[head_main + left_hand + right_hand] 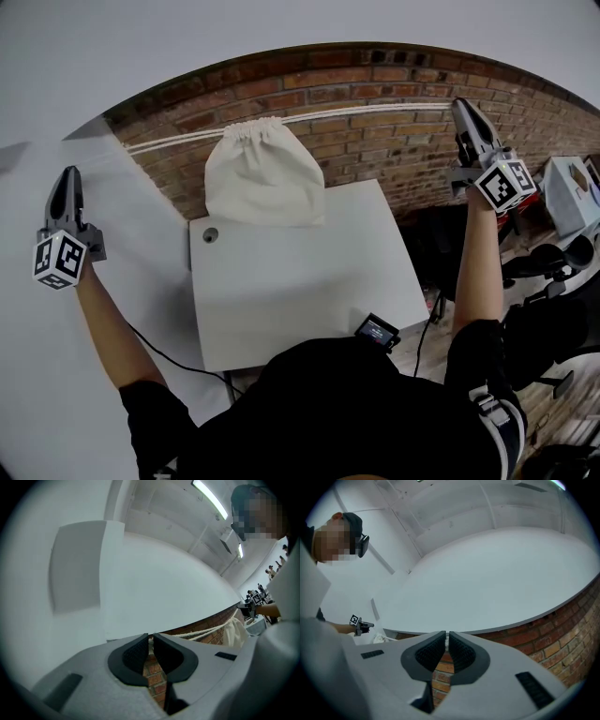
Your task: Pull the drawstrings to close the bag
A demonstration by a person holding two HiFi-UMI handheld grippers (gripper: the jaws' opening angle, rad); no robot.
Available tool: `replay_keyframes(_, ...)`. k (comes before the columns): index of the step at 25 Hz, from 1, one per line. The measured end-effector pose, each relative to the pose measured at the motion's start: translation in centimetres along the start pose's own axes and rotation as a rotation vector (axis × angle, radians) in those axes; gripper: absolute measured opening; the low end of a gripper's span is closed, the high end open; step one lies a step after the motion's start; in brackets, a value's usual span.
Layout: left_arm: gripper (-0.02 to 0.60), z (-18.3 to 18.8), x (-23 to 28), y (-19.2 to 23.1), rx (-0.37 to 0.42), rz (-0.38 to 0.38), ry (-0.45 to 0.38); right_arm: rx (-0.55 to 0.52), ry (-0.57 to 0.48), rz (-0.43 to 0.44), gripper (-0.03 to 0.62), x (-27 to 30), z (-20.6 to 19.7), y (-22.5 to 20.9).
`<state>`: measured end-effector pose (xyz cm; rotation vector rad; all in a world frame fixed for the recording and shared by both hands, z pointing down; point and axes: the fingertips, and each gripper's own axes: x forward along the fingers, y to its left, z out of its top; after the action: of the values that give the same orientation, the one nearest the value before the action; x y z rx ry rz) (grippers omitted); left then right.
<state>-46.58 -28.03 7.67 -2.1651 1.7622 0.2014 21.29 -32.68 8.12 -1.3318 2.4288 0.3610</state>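
Note:
A cream drawstring bag (263,180) lies at the far edge of the white table (300,291), its mouth (250,134) gathered tight. Two white drawstrings (375,112) run taut from the mouth out to both sides along the brick wall. My left gripper (67,176) is held far out to the left, shut on a cord end (150,641); the cords (201,631) lead back to the bag (236,631). My right gripper (463,105) is held high at the right, shut on the other cord end (446,641).
A brick wall (394,141) stands behind the table, with white wall to the left. A small device with a screen (377,330) sits at the table's near edge, and a round hole (210,235) marks its left corner. Chairs and boxes (562,244) crowd the right.

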Motion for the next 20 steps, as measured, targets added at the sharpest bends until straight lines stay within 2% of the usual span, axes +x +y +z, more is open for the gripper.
replay_keyframes(20, 0.043, -0.3, -0.2, 0.4, 0.003, -0.004, -0.007, -0.042, 0.007, 0.039, 0.028, 1.0, 0.2, 0.2)
